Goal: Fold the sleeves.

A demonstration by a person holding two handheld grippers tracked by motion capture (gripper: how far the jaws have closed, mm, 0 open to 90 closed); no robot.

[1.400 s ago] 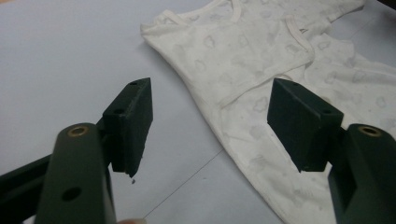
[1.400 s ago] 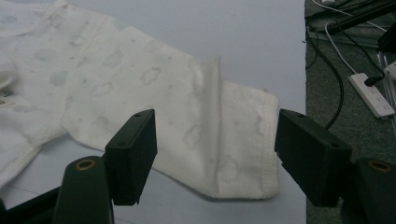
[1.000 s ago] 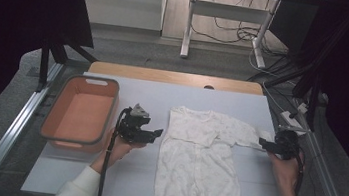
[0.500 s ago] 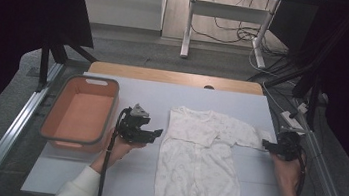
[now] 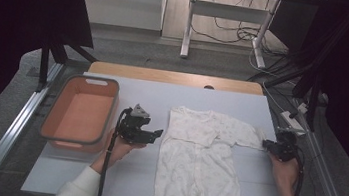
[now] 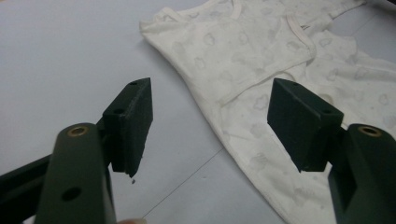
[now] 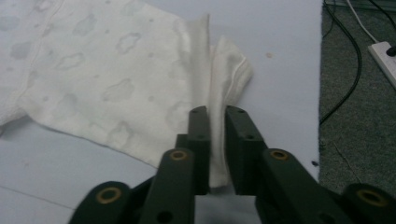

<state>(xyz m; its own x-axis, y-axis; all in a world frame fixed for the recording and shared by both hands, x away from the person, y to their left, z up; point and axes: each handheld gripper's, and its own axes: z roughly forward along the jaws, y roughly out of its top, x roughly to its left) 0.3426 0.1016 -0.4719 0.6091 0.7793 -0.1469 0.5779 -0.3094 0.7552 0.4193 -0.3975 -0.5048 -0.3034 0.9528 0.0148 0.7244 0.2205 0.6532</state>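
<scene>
The baby romper (image 5: 202,164) lies flat on the white table (image 5: 143,175), cream with faint cloud prints, its neck toward the far edge and its legs reaching the near edge, right of the table's middle. One sleeve (image 5: 238,134) stretches out toward the right edge. The orange basket (image 5: 80,114) sits by the left edge, well apart from the romper. The left gripper (image 5: 157,133) is held just beside the romper's left side, above the table; in the left gripper view its jaws stand wide apart with nothing between them, the romper's shoulder (image 6: 187,32) beyond. The right gripper (image 5: 268,145) is at the sleeve's end near the right edge, its jaws pinched on the bunched cuff (image 7: 217,116).
</scene>
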